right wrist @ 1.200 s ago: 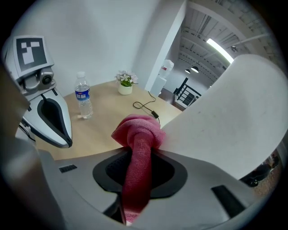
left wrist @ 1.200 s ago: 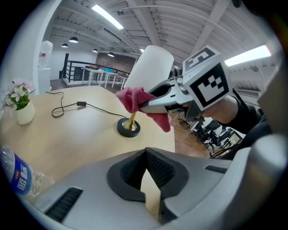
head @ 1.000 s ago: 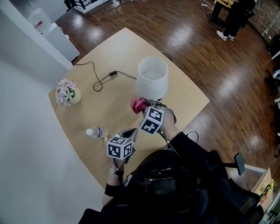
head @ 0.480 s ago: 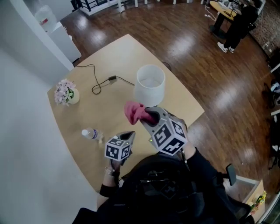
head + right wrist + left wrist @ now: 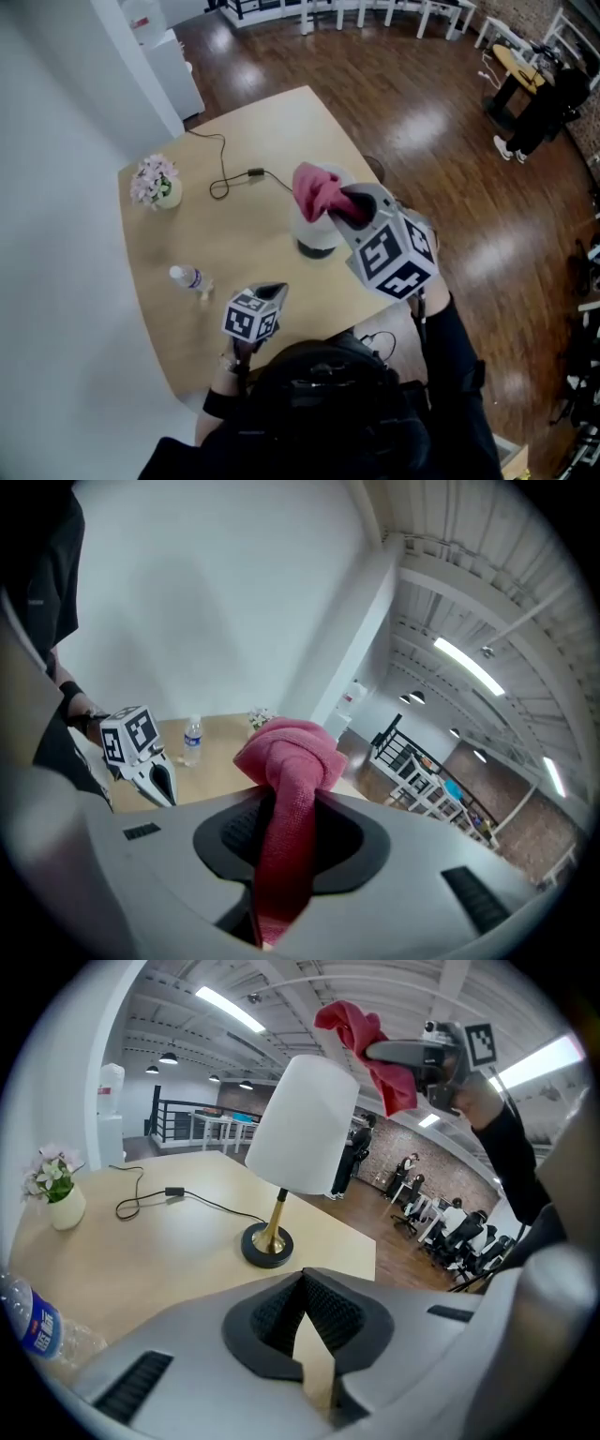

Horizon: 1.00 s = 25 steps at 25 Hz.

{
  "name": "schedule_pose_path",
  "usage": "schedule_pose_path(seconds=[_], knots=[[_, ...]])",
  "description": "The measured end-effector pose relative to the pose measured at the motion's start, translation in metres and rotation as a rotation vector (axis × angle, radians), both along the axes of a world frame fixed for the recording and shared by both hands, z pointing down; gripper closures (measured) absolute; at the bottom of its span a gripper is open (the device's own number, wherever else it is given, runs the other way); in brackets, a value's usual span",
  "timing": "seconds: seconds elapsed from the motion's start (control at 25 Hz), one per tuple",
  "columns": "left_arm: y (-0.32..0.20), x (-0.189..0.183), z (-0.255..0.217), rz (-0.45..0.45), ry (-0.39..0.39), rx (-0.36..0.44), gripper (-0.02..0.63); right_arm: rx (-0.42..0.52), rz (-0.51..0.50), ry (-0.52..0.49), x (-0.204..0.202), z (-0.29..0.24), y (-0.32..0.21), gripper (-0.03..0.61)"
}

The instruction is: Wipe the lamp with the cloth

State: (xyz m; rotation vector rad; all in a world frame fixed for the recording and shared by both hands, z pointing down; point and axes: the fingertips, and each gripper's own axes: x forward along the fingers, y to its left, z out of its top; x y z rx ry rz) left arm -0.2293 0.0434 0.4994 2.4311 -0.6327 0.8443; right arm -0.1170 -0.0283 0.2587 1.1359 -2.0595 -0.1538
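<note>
Nothing's been shifted on the table: the lamp is parked where it was, near the right-hand edge in the head view, cord trailing off to the left. What's changed is the cloth. A second ago it was held low beside the shade; now it's been carried up and is dangled right over the shade's top rim. Whether it's actually touching the shade can't be made out, so it's probably fair to say the wipe is being set up from the top rather than properly started.

The right gripper is clamped on the cloth, with a bunched knot of it sticking out past the jaws. That hand is raised high, arm stretched out, gripper pointed somewhat down towards the shade.

The left gripper is kept low over the near side of the table, aimed at the lamp's base, jaws closed with nothing between them. A water bottle is left lying just beside it.
</note>
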Motion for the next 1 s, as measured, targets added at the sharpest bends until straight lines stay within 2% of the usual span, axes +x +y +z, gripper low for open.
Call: schedule_pose_path(seconds=[0.24,0.4,0.52,0.72,1.0], knots=[[-0.007,0.017,-0.010,-0.090,-0.020,0.019,0.618,-0.096,-0.315,0.240,-0.012,0.010,-0.023,0.474],[-0.010,0.030,-0.021,-0.131,-0.040,0.032,0.618,-0.134,-0.451,0.389,-0.014,0.024,-0.032,0.474],[-0.008,0.034,-0.032,-0.163,-0.074,0.044,0.618,-0.136,-0.537,0.436,-0.025,0.020,-0.040,0.474],[-0.005,0.040,-0.041,-0.206,-0.101,0.054,0.618,-0.133,-0.582,0.506,-0.028,0.027,-0.065,0.474],[-0.002,0.039,-0.031,-0.241,-0.110,0.027,0.618,-0.170,-0.562,0.465,-0.013,0.032,-0.092,0.474]])
